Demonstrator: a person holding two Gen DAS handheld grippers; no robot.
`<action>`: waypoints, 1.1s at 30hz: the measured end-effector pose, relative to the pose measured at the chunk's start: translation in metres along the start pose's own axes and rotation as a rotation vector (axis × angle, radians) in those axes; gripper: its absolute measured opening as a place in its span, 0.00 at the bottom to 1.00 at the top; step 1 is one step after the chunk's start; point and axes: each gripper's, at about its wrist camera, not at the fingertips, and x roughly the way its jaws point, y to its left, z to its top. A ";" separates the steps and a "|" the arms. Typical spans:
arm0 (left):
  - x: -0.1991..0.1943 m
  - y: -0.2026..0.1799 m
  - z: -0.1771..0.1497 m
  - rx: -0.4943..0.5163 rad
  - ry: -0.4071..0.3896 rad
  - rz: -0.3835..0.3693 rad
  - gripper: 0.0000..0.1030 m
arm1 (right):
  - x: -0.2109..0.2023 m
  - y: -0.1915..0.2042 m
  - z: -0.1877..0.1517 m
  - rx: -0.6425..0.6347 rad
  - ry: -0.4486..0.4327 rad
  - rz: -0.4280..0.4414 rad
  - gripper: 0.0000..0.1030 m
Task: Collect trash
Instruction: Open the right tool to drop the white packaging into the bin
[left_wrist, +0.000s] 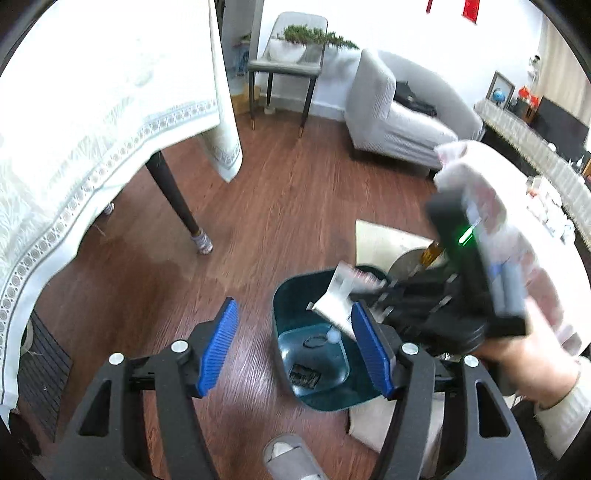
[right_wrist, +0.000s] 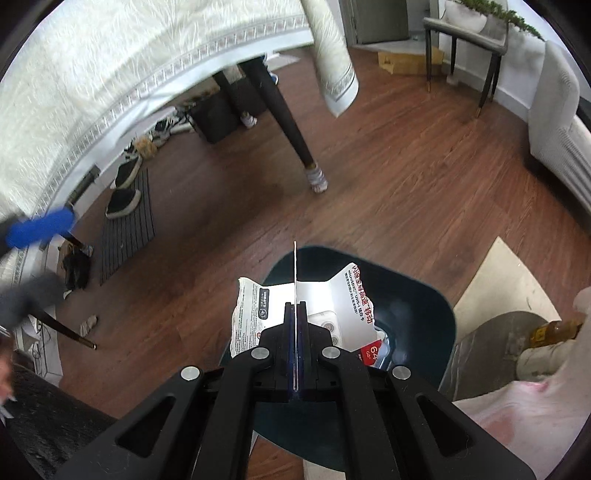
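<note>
Right tool (right_wrist: 295, 332) clamps the torn card packaging (right_wrist: 295, 291) edge-on directly above the dark green bin (right_wrist: 424, 295) on the floor; left tool (left_wrist: 295, 347) hangs beside it, open, empty

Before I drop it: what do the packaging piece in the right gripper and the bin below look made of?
Packaging piece: thin printed card or paperboard, semi-glossy; torn, crumpled edges and a flat sheet clamped edge-on suggest it. Bin: dark teal moulded plastic, glossy; rounded walls and shiny reflections on its floor.
</note>
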 end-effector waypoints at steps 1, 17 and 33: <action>-0.004 -0.002 0.003 -0.001 -0.016 -0.004 0.62 | 0.003 0.001 -0.002 -0.004 0.009 -0.001 0.01; -0.042 -0.025 0.023 0.021 -0.132 0.009 0.40 | 0.049 -0.004 -0.031 -0.033 0.144 -0.044 0.01; -0.068 -0.061 0.042 0.052 -0.215 0.015 0.39 | 0.032 -0.017 -0.047 -0.062 0.129 -0.074 0.57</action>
